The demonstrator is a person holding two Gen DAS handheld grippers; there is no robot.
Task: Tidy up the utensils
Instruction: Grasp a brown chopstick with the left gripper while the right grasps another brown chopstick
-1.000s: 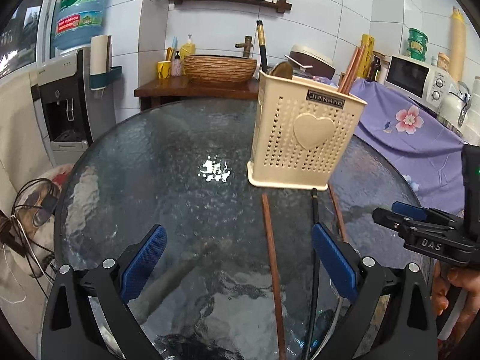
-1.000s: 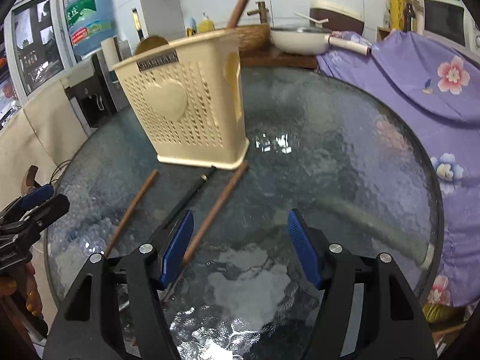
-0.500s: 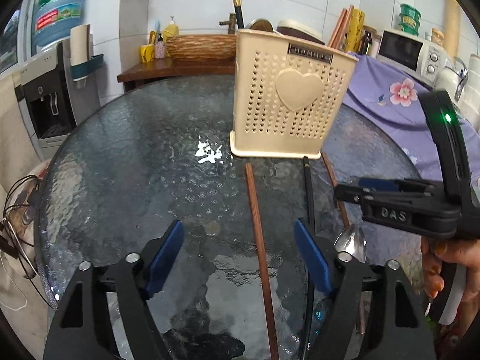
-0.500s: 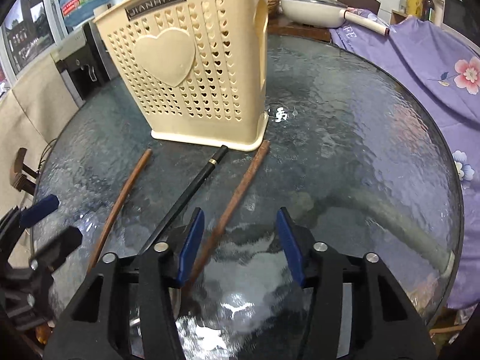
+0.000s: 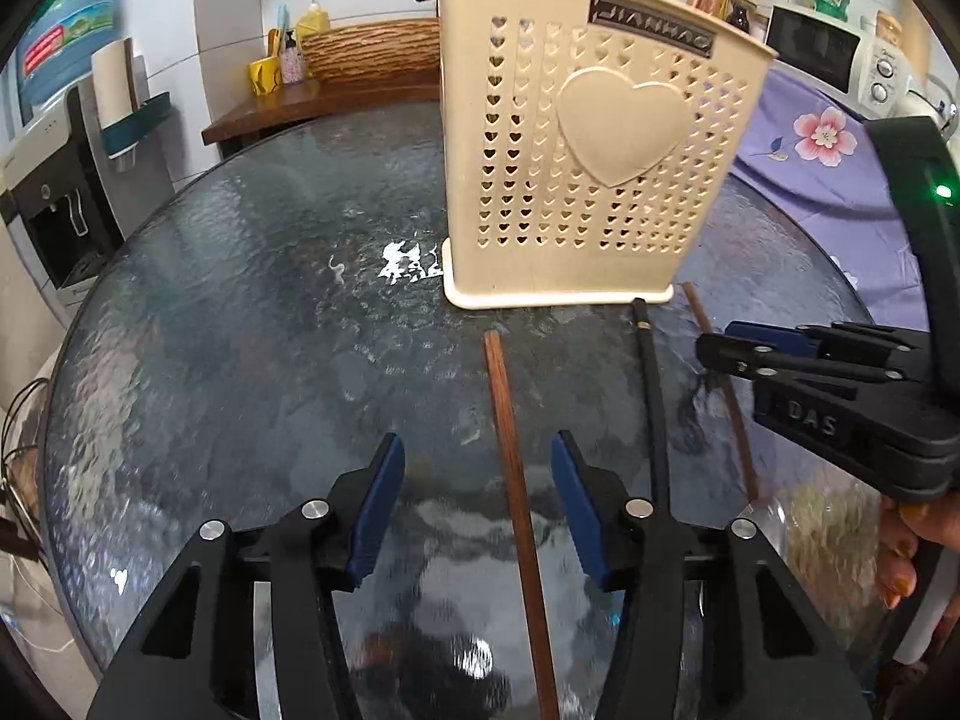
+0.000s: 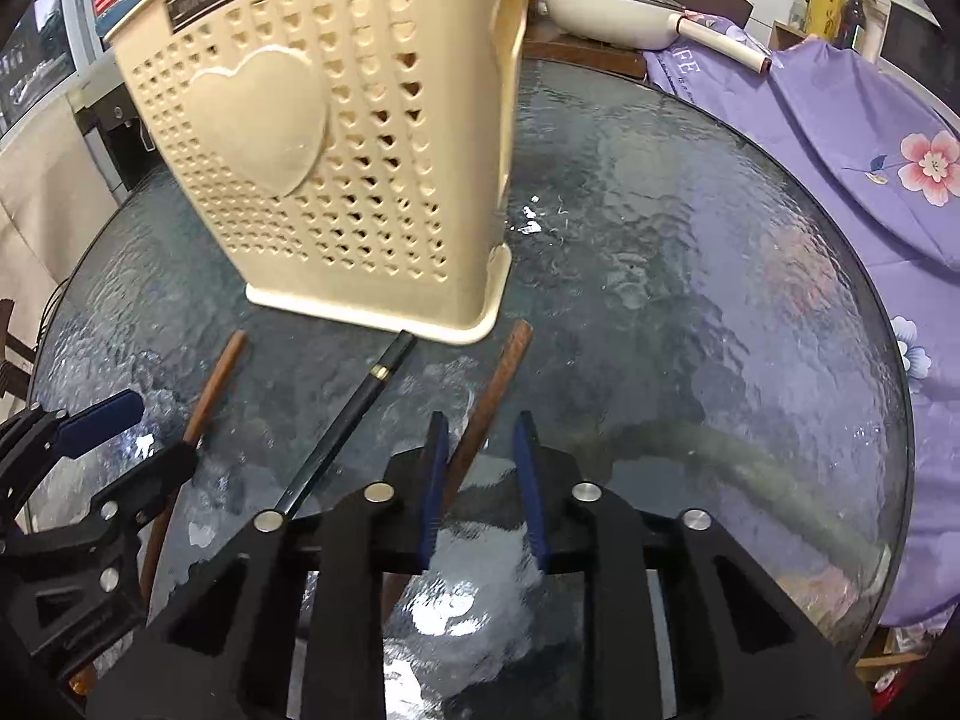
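A cream perforated utensil holder [image 5: 588,162] [image 6: 336,138] stands on the round glass table [image 5: 240,312] with utensils in it. Three handles lie in front of it. In the left wrist view they are a brown stick [image 5: 516,480], a black handle [image 5: 654,408] and a thinner brown stick [image 5: 720,384]. My left gripper [image 5: 477,498] is open, its jaws on either side of the brown stick. My right gripper [image 6: 480,480] is narrowly open around the right brown stick [image 6: 492,384], apart from it. The black handle [image 6: 354,414] and left stick [image 6: 210,390] lie beside it.
A purple flowered cloth [image 6: 840,138] covers a surface right of the table. A white pan [image 6: 612,6] and a wicker basket [image 5: 372,54] sit on a wooden counter behind. A water dispenser [image 5: 54,180] stands at the left.
Both grippers moved forward and down towards the handles near the holder. Both have narrowed, the right one more so around its stick.
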